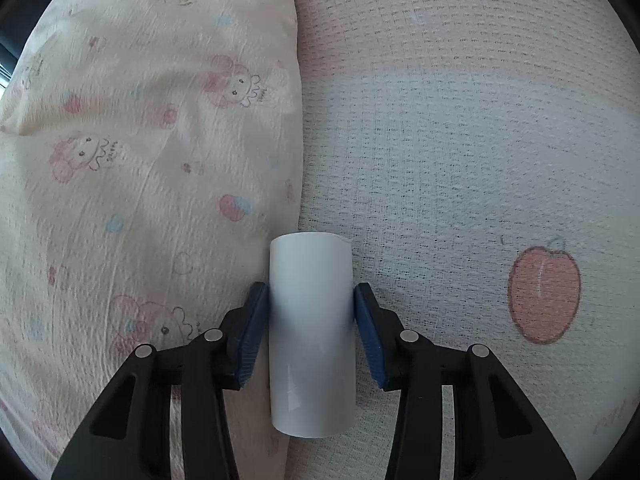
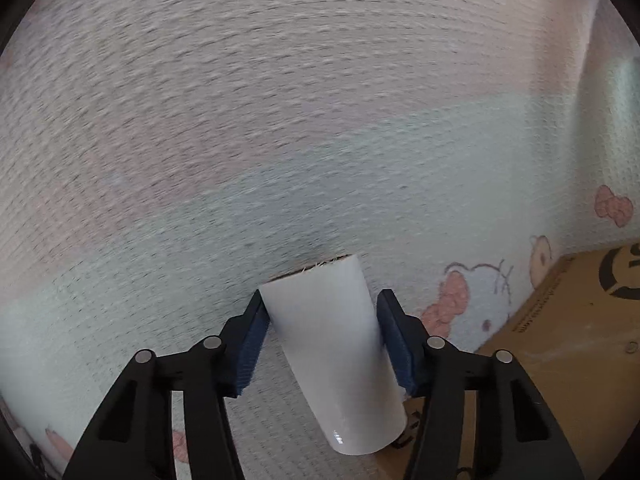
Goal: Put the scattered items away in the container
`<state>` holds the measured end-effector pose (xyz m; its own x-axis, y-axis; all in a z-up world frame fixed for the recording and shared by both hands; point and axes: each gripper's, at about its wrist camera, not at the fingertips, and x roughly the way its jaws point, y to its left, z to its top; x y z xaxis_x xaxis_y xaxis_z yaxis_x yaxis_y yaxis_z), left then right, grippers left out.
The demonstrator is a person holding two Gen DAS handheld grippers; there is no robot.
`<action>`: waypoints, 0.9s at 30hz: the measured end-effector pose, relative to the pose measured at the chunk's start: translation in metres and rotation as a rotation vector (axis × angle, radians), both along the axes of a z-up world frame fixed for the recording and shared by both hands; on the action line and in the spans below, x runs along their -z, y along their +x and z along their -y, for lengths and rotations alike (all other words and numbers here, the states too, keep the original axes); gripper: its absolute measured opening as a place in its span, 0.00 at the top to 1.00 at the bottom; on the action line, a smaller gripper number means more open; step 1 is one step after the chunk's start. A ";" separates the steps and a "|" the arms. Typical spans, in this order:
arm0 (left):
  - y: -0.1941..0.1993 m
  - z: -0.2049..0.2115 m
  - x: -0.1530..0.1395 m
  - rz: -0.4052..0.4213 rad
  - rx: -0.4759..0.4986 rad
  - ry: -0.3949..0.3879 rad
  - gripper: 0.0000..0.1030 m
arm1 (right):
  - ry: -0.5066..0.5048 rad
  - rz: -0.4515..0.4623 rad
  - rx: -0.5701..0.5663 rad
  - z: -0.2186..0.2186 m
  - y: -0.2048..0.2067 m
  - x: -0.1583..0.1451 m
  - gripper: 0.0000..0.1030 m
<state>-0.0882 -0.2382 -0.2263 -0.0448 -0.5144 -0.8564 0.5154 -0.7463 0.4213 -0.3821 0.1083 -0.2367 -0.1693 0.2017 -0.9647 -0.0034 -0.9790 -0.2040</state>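
A white roll (image 1: 312,340) lies lengthwise on the waffle-weave blanket (image 1: 440,140), right beside the edge of a pillow. My left gripper (image 1: 310,292) points down at it, and both blue pads press its sides. In the right wrist view a second white roll (image 2: 340,360) sits tilted between the blue pads of my right gripper (image 2: 320,300), which touch it on both sides; its far end shows a frayed rim. A brown cardboard box (image 2: 568,340) lies at the lower right of that view, partly under the roll's near end.
A cream pillow (image 1: 140,160) with pink cartoon prints fills the left half of the left wrist view. The blanket carries a peach print (image 1: 544,294) and cartoon prints (image 2: 460,300) near the box. Open blanket (image 2: 280,120) stretches ahead of the right gripper.
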 end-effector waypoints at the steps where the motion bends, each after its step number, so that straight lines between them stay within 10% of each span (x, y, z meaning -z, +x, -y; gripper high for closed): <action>1: 0.001 0.002 0.002 -0.002 0.002 0.000 0.54 | 0.001 -0.001 -0.012 0.003 0.002 -0.001 0.49; 27: 0.077 -0.081 -0.005 -0.083 0.149 0.137 0.54 | -0.310 0.112 -0.336 0.062 0.144 -0.010 0.54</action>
<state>-0.0110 -0.1577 -0.2218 -0.1851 -0.3762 -0.9079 0.4236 -0.8642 0.2717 -0.2376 0.0459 -0.2271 -0.0677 -0.1472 -0.9868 0.3291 -0.9370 0.1172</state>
